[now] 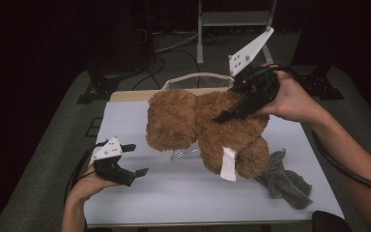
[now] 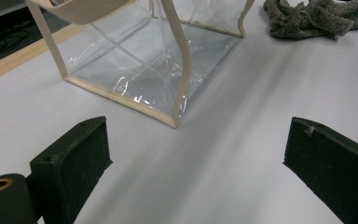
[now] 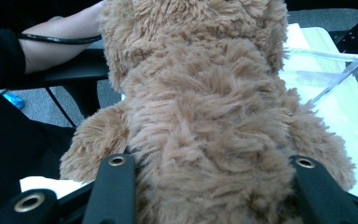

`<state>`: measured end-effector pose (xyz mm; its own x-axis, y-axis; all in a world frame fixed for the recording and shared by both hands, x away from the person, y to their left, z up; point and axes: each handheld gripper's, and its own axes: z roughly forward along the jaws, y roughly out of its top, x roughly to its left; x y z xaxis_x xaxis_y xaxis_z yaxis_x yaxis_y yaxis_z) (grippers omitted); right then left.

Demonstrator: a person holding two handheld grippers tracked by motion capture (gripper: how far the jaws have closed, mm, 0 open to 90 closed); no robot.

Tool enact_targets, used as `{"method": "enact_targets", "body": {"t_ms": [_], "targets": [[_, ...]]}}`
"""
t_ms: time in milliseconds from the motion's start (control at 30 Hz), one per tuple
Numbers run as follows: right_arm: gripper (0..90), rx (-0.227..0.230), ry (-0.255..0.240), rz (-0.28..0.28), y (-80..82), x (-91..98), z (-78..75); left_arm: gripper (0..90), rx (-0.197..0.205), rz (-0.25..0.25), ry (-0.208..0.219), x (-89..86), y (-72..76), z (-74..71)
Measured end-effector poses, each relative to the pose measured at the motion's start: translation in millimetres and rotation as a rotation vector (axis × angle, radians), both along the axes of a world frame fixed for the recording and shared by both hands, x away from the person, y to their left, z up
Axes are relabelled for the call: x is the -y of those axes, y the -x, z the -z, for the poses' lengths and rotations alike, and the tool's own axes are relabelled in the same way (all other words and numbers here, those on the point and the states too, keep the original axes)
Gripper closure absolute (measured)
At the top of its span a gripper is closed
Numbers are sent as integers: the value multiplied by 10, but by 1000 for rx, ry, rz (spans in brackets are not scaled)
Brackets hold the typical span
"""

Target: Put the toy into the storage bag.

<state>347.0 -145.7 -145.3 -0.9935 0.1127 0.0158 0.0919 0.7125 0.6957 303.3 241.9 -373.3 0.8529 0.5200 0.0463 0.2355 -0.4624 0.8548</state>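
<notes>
Dark room, white-topped table (image 1: 174, 193) on grey floor. Right hand-held gripper (image 1: 232, 110) clamped on a fluffy brown plush teddy bear (image 1: 207, 128), jaws pressing into its body; the bear is lifted over the table's middle, toward the far edge, its white tag hanging down. Clear plastic bag with beige trim and handles (image 2: 140, 70) stands under and behind the bear. Crumpled grey cloth (image 1: 285, 179) lies near the right edge. Left hand-held gripper (image 1: 136, 159) near the left edge, jaws apart, holding nothing.
</notes>
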Motion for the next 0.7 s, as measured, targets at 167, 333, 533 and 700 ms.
{"method": "enact_targets", "body": {"t_ms": [167, 333, 533, 700], "targets": [[543, 1, 2, 5, -79, -42, -98, 60, 0, 1, 4, -12, 2, -4], [542, 14, 8, 6, -129, -100, -212, 60, 2, -3, 11, -27, 5, -13], [542, 16, 15, 6, -222, -159, -339, 60, 10, -7, 22, -57, 14, -36], [542, 8, 12, 11, -349, -197, -405, 60, 7, -4, 24, -50, -3, -30]]}}
